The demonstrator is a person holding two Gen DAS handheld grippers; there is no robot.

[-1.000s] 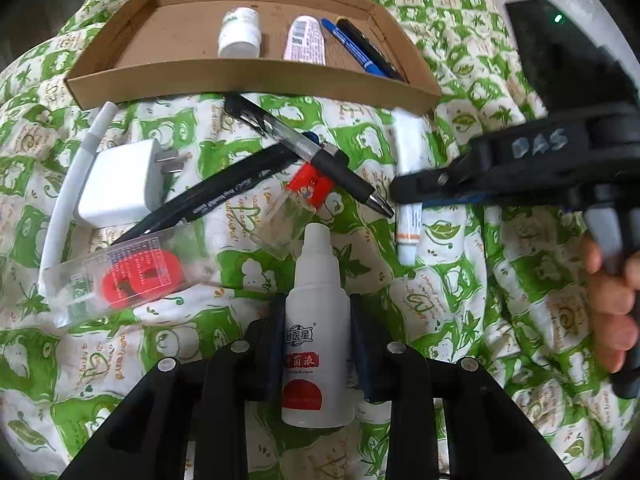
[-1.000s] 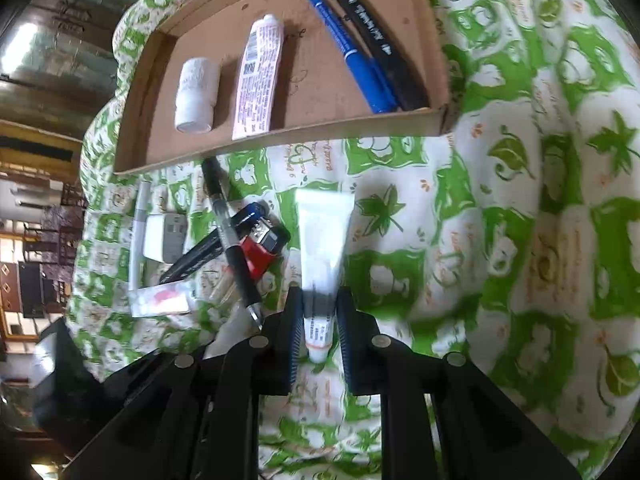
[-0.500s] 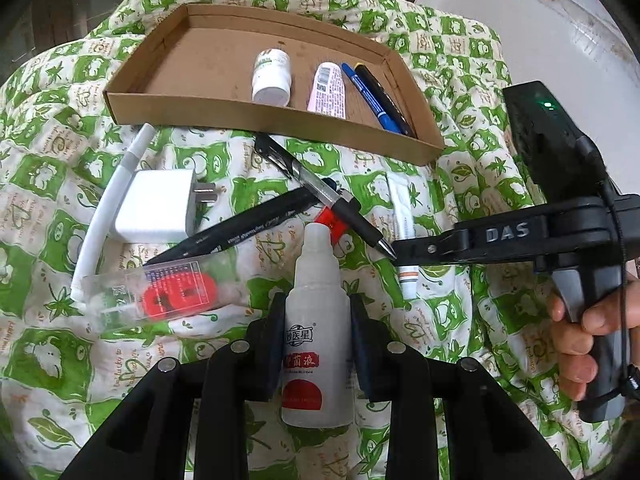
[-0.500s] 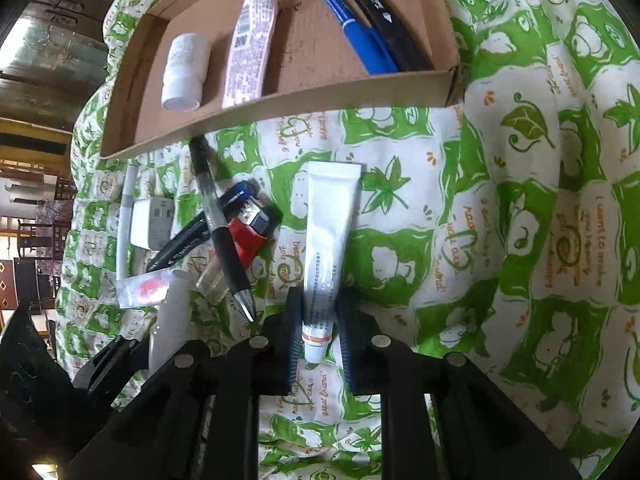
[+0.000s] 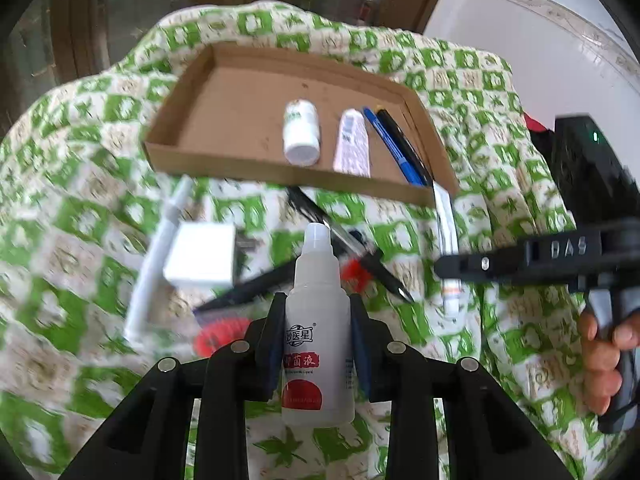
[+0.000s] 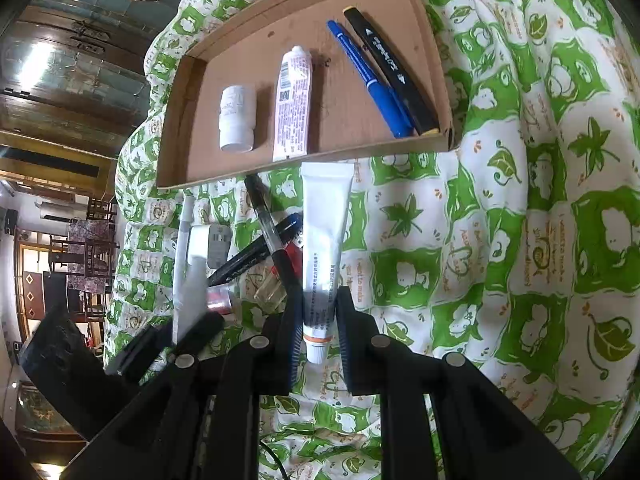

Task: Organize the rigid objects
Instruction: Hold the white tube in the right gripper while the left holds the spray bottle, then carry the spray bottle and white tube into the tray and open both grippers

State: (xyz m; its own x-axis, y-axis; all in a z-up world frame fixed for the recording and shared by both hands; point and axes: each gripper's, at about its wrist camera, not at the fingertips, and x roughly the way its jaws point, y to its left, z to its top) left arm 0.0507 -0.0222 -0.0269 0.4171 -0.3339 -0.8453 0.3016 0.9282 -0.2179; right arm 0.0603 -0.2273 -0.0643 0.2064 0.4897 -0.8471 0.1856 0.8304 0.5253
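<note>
My left gripper [image 5: 317,340] clamps the dropper bottle [image 5: 317,332]; my right gripper [image 6: 318,322] clamps the white tube [image 6: 322,248] below the cardboard tray [image 6: 304,162].

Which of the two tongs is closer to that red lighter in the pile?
Right, I think. The right tongs grip a white tube lying right beside the red lighter. The left tongs hold a dropper bottle raised above the pile, further back.

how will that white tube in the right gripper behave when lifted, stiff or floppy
The white tube is held near its cap end by the right gripper, so its long flat crimped end will probably droop a little. It looks soft-walled, so it may dent. Being flat, it is unlikely to roll.
</note>
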